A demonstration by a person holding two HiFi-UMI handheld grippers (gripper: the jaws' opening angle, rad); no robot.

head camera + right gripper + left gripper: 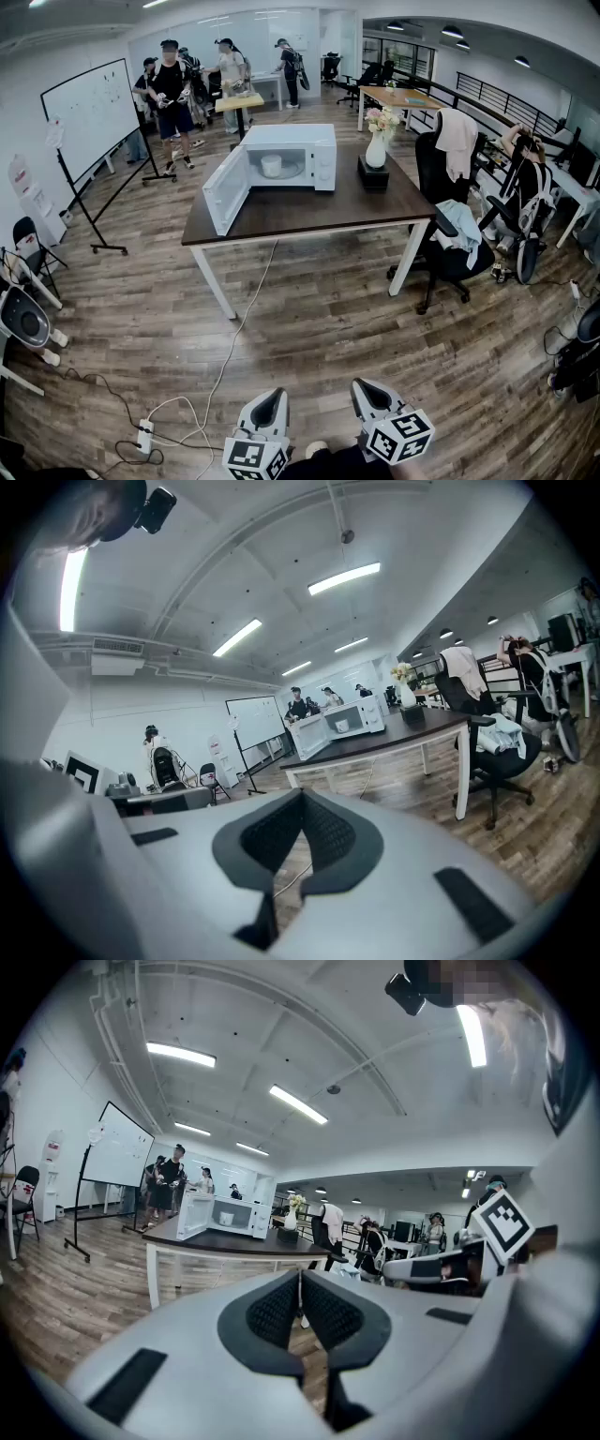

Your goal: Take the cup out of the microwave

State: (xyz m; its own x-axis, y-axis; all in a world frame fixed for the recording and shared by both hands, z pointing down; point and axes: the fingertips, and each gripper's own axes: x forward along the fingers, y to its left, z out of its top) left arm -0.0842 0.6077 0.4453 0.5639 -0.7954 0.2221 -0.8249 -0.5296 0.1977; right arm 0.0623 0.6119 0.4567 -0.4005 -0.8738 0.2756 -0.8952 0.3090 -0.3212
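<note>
While the left gripper and right gripper are hovering near, well short of the table, the white cup is sitting inside the microwave on it.
Both pairs of jaws are pressing together, pinching nothing; the microwave's door is standing open to the left.

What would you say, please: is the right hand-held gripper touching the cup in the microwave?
Apart. The head view shows floor between the right hand-held gripper and the table where the cup sits in the microwave.
</note>
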